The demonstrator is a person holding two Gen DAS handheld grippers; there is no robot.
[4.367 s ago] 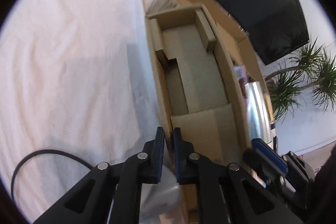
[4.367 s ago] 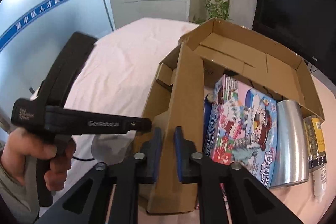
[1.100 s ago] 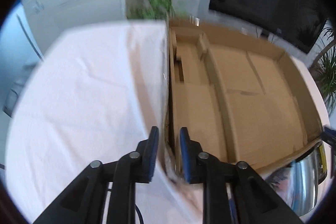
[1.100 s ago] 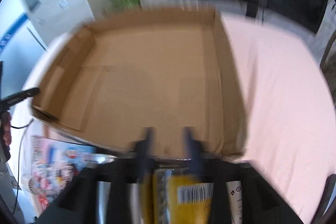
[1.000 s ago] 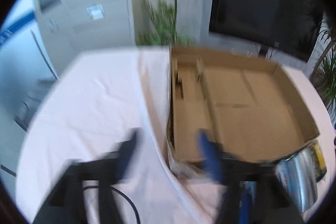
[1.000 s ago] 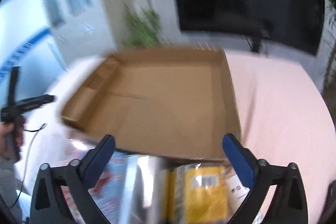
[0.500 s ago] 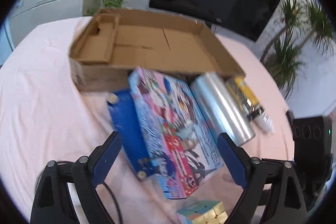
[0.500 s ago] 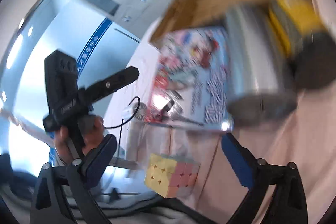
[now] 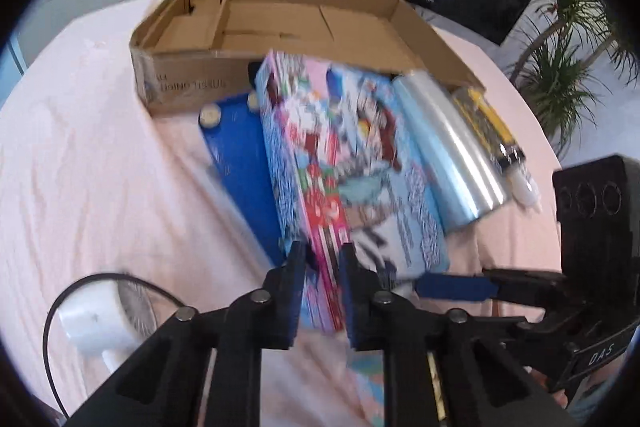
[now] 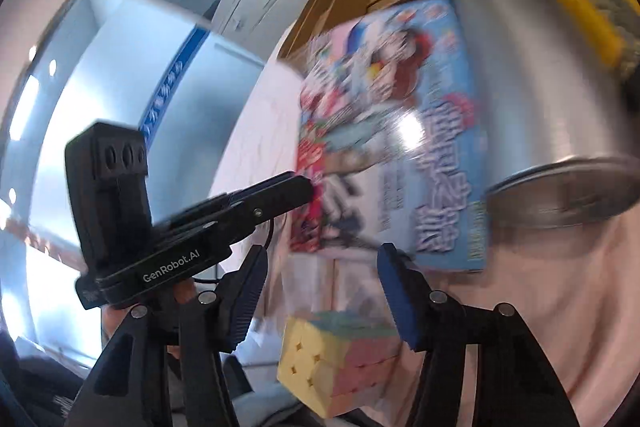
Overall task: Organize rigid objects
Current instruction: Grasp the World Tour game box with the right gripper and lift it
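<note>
Both grippers have dropped from the carton to the things before it. Left gripper (image 9: 322,269) is closing, its fingers pinching the near edge of the toy box (image 9: 348,163). Right gripper (image 10: 322,285) is half open and closing, nothing gripped, above a cube (image 10: 336,363). Right of the toy box lie a foil roll (image 9: 448,151) and a tube (image 9: 492,135); farthest, the carton (image 9: 280,23) on the counter (image 9: 80,155).

The left gripper (image 9: 322,263) tilts steeply down, its jaws closing on the near edge of the puzzle box (image 9: 352,163), pads on either side. The right gripper (image 10: 320,287) angles downward, jaws half apart and closing, nothing gripped.
</note>
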